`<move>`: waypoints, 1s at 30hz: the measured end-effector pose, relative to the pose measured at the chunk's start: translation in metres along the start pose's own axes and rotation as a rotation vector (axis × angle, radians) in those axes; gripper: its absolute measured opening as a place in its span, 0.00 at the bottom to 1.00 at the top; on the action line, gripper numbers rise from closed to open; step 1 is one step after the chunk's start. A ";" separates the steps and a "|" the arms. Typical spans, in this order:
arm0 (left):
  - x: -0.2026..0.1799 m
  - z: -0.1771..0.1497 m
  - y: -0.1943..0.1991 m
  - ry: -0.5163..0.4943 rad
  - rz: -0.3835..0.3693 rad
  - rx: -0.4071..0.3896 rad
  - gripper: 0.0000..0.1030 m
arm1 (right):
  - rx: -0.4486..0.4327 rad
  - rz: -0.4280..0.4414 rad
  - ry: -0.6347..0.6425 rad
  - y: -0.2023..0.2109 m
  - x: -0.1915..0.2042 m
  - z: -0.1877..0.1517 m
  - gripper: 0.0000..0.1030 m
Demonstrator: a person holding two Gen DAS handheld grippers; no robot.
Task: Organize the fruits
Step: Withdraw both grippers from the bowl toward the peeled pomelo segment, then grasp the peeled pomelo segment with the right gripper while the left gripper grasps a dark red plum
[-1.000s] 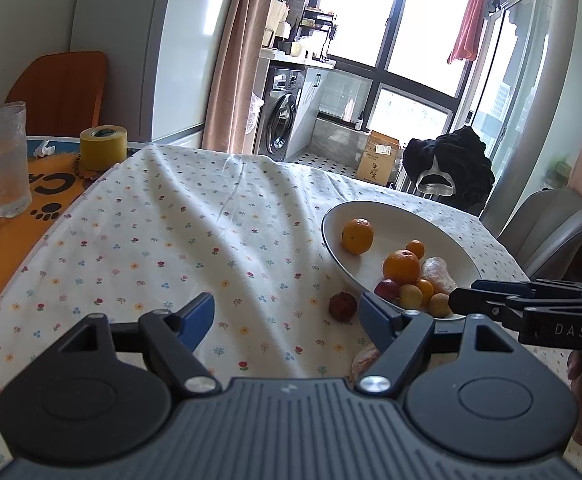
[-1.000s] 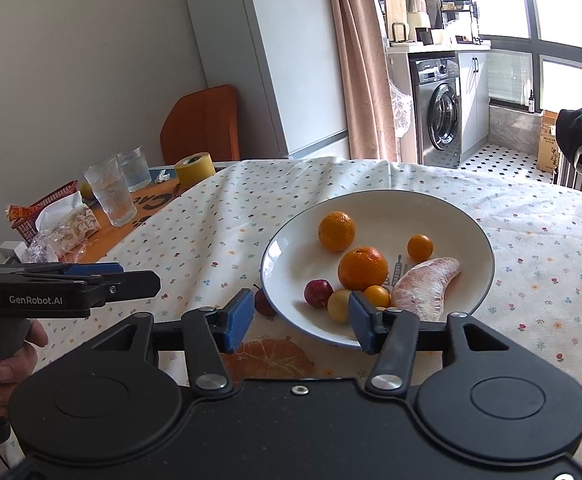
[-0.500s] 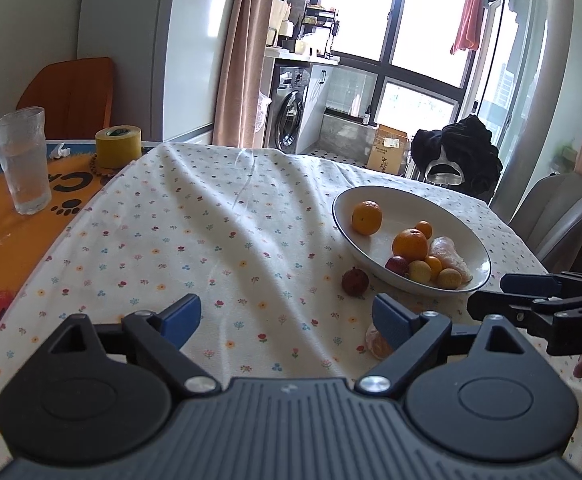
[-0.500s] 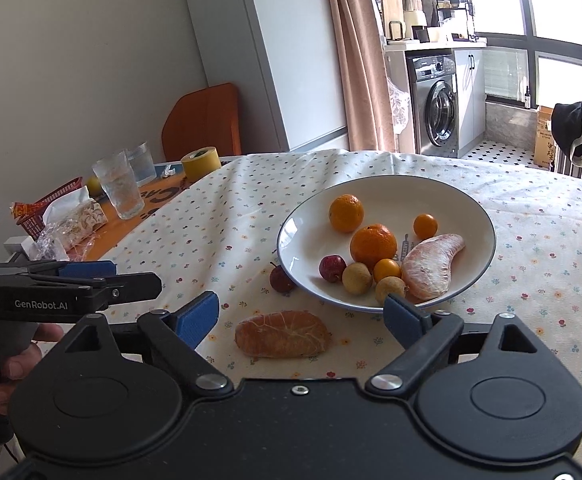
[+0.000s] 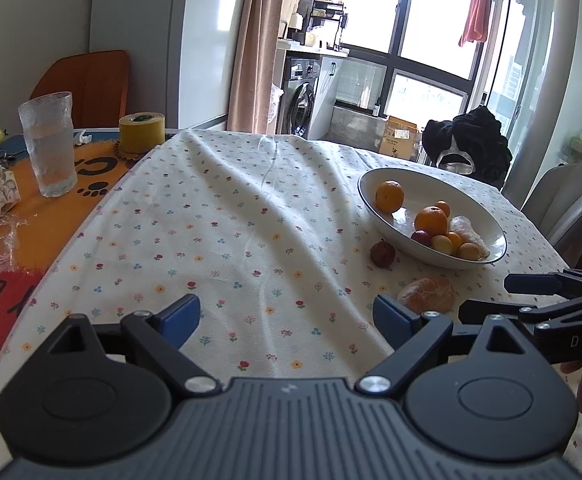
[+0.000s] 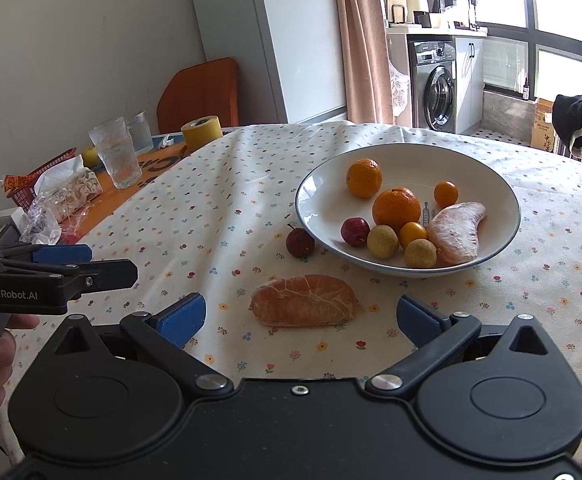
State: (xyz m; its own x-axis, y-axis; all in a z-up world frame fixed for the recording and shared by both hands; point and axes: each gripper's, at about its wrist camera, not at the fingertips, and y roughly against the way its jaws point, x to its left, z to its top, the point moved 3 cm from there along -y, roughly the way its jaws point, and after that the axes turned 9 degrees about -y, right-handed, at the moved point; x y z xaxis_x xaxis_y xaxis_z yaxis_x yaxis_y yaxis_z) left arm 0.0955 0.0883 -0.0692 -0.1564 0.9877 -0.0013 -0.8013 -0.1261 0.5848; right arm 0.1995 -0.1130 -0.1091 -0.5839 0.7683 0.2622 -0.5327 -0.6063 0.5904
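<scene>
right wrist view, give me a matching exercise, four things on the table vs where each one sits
Things:
1. peeled orange segment
2. small red fruit
3. pale pomelo wedge
4. yellow tape roll

Places:
A. inside the white bowl
B. on the cloth, just outside the bowl's rim
C. far end of the table, near the glasses
D. on the cloth, in front of the open right gripper

Pairs: 1-D, 2-B, 3-A, 4-C

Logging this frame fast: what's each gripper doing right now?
Left gripper: open, holding nothing, over the tablecloth.
Right gripper: open, holding nothing; the peeled orange piece lies on the cloth between its fingers.
</scene>
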 end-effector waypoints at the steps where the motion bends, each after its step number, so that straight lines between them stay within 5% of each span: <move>1: 0.001 -0.001 0.000 0.003 0.000 0.002 0.89 | 0.004 -0.002 0.001 -0.002 0.001 -0.001 1.00; 25: 0.026 -0.005 -0.023 0.058 0.002 0.048 0.89 | 0.120 -0.058 0.039 -0.061 0.017 0.000 1.00; 27: 0.027 -0.004 -0.024 0.062 0.000 0.046 0.89 | 0.114 -0.076 0.052 -0.062 0.018 0.000 0.95; 29: 0.026 -0.003 -0.025 0.065 0.000 0.048 0.89 | 0.101 -0.113 0.078 -0.062 0.019 0.002 0.71; 30: 0.025 -0.002 -0.025 0.066 -0.002 0.048 0.89 | 0.103 -0.119 0.078 -0.061 0.017 0.003 0.70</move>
State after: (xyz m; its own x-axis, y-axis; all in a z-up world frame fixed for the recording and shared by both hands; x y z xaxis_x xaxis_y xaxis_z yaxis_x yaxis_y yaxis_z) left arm 0.1101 0.1161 -0.0857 -0.1937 0.9795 -0.0548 -0.7731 -0.1180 0.6232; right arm 0.2242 -0.0620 -0.1381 -0.5681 0.8128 0.1286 -0.5378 -0.4850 0.6896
